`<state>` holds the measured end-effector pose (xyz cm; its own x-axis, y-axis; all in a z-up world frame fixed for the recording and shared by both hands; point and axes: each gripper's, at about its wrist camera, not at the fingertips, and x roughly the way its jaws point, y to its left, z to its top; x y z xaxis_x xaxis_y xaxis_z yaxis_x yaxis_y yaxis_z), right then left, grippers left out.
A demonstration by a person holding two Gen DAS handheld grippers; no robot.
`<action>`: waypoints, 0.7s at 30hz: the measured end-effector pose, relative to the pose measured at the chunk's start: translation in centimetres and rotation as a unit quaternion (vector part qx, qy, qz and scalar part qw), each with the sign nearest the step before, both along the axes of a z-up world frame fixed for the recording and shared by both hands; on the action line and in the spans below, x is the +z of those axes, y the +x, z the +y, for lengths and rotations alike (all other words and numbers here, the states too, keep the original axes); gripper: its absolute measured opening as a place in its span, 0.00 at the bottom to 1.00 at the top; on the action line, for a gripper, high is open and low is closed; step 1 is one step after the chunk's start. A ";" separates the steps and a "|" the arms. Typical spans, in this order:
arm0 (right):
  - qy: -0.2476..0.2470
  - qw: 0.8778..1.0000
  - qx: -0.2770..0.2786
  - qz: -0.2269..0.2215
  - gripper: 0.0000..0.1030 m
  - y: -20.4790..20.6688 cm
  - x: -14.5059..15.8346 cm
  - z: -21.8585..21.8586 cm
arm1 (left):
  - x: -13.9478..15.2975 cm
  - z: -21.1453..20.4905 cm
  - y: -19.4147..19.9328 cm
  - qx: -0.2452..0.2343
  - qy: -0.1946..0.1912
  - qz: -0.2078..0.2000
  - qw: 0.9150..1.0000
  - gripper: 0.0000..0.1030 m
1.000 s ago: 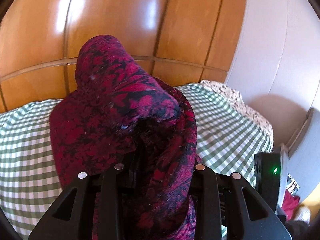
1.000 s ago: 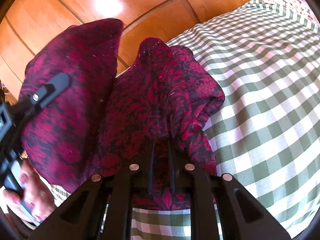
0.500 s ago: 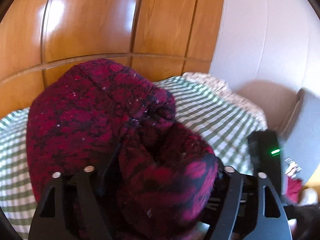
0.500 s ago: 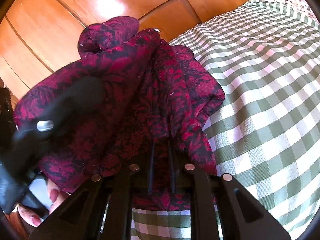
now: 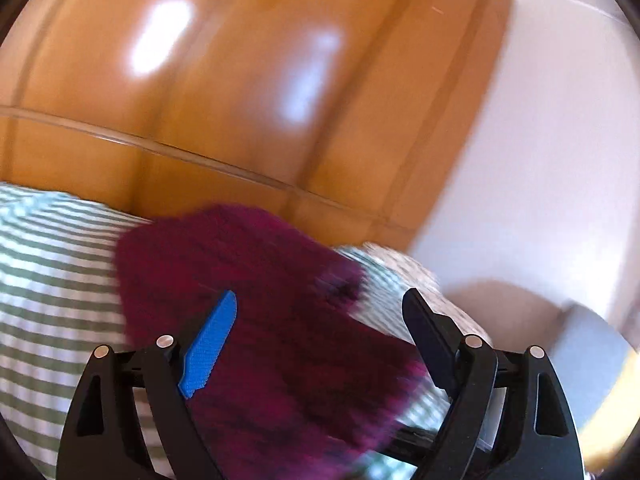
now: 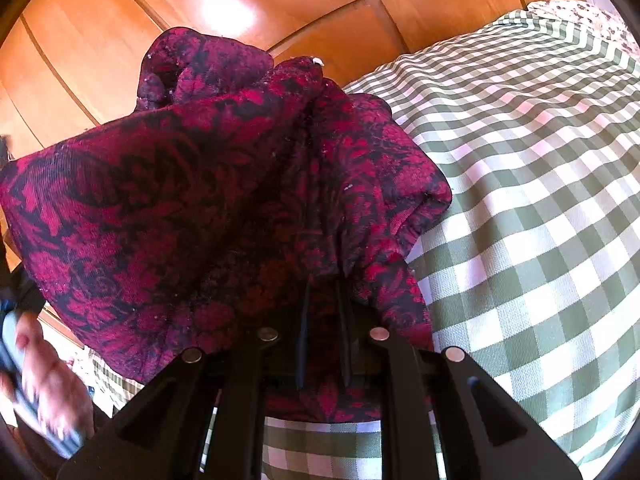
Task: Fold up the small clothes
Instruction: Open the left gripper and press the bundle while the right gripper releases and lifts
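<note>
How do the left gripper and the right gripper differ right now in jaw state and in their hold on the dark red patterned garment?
The left gripper has its jaws wide apart and opening; the right gripper has its jaws nearly together. The left gripper's fingers press on nothing, the dark red patterned garment lying loose beyond them; the right gripper pinches a fold of it. The left view is motion-blurred, the right sharp. Both are over the green-and-white checked bedcover.

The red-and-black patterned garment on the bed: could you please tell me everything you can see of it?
The garment is a knit-looking cloth, crimson with a dark floral pattern, bunched and partly folded over itself on the green-and-white checked bedspread. The right gripper is shut on a fold at its near edge. The left gripper has opening jaws, its pads clear of the cloth beyond them. The left wrist view is blurred.
</note>
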<state>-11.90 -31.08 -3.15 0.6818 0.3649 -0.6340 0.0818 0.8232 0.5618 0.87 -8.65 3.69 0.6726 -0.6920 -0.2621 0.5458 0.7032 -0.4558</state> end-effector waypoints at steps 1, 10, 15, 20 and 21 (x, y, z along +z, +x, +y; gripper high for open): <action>0.002 1.000 0.000 0.001 0.12 0.1 -0.1 0.0 | -0.3 1.0 1.0 0.029 -0.001 0.015 0.999 0.81; 0.004 1.000 -0.012 0.006 0.12 0.4 1.3 -0.9 | -8.9 6.3 8.8 0.139 -0.027 0.248 0.958 0.81; -0.040 0.991 -0.107 -0.067 0.17 -1.1 6.5 -4.1 | -9.1 6.2 7.8 0.125 -0.016 0.223 0.967 0.81; -0.012 0.996 -0.037 -0.086 0.39 1.6 9.8 -3.3 | -8.9 5.6 8.0 0.111 -0.023 0.224 0.968 0.81; -0.023 0.997 -0.022 -0.077 0.38 2.3 9.8 -2.5 | -9.0 5.6 8.2 0.109 -0.025 0.224 0.968 0.81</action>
<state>-9.62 -33.60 6.63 0.7871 0.3053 -0.5359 0.0338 0.8462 0.5317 9.06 -3.09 -5.32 0.6304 -0.5652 -0.5321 0.1260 0.7509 -0.6483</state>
